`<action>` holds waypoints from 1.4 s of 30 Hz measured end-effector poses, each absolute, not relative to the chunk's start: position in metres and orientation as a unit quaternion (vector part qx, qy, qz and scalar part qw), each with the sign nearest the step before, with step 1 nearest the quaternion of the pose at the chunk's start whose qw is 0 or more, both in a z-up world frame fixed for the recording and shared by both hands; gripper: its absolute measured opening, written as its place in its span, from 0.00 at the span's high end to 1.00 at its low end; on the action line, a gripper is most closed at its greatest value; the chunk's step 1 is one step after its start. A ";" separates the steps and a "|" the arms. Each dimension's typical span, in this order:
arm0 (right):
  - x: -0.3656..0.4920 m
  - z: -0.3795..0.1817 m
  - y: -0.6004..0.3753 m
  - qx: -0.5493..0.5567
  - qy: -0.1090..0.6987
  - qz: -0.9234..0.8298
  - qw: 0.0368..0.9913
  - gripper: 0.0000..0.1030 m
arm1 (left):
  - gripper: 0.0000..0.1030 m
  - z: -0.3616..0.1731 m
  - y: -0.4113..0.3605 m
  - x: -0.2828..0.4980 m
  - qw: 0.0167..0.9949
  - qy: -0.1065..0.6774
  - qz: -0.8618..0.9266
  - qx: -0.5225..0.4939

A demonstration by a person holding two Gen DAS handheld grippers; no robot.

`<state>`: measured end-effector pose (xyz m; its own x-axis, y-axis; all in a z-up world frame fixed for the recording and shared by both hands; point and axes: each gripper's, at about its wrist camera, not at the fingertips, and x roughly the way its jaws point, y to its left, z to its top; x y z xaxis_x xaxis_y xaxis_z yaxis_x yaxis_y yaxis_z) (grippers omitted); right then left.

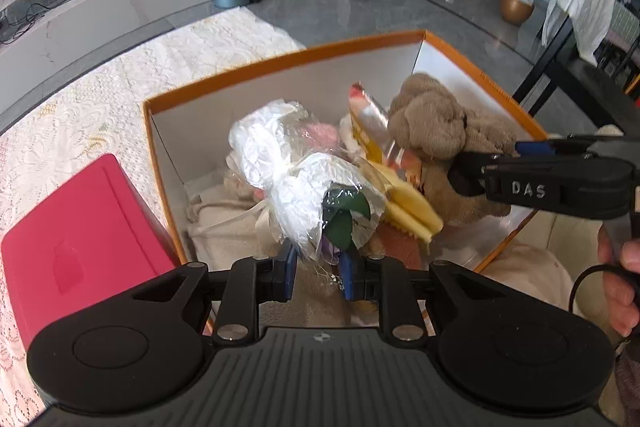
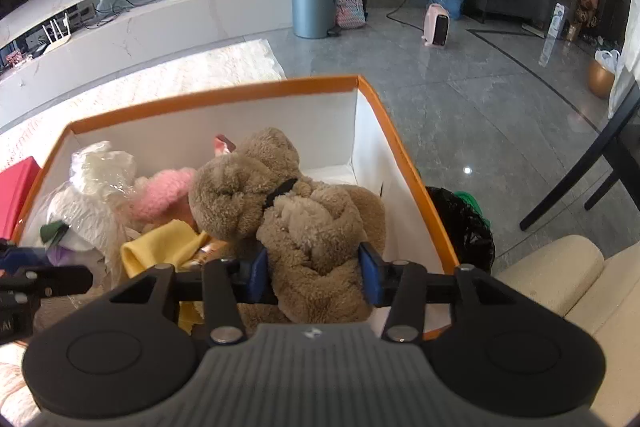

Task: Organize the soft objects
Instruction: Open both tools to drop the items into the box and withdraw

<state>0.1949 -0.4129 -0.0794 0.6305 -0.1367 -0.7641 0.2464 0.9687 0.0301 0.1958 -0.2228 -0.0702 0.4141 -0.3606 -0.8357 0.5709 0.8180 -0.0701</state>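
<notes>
An orange-rimmed white box (image 1: 280, 57) (image 2: 224, 91) holds soft things. My left gripper (image 1: 318, 269) is shut on the stem end of a clear-wrapped white bouquet (image 1: 296, 179), held over the box. My right gripper (image 2: 314, 273) is shut on a brown teddy bear (image 2: 296, 211), also seen in the left wrist view (image 1: 436, 123), at the box's right side. A yellow cloth (image 2: 160, 247), a pink knitted item (image 2: 164, 195) and a snack packet (image 1: 376, 131) lie in the box. The right gripper (image 1: 472, 167) shows from the side in the left view.
A red box (image 1: 80, 239) sits left of the orange box on a lace cloth (image 1: 120, 79). A black bin bag (image 2: 464, 227) and a cream cushion (image 2: 560, 275) are to the right. A black table leg (image 2: 580, 171) stands on the grey floor.
</notes>
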 end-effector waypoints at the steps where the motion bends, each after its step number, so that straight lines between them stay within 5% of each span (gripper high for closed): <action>1: 0.196 -0.081 -0.414 0.066 0.418 -0.107 0.900 0.50 | 0.74 -0.071 -0.223 0.198 0.831 0.469 -0.278 0.113; 6: 0.195 -0.079 -0.416 0.062 0.415 -0.107 0.902 0.44 | 0.68 -0.070 -0.220 0.198 0.833 0.473 -0.267 0.103; 8: 0.192 -0.077 -0.412 0.057 0.412 -0.108 0.903 0.40 | 0.51 -0.066 -0.219 0.195 0.835 0.468 -0.270 0.103; 13: 0.188 -0.067 -0.407 0.046 0.399 -0.111 0.909 0.27 | 0.38 -0.050 -0.219 0.189 0.847 0.441 -0.280 0.102; 31: 0.133 0.010 -0.343 0.026 0.306 -0.061 0.950 0.08 | 0.36 0.030 -0.167 0.140 0.914 0.290 -0.275 0.068; 42: 0.083 0.016 -0.270 0.048 0.234 -0.050 0.970 0.05 | 0.37 0.043 -0.108 0.088 0.966 0.180 -0.164 0.087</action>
<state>0.0830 -0.2700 0.0159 0.8857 -0.0746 -0.4583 0.1197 0.9903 0.0701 0.0879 -0.1079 0.0428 0.8809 -0.2863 -0.3769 0.3488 0.9309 0.1083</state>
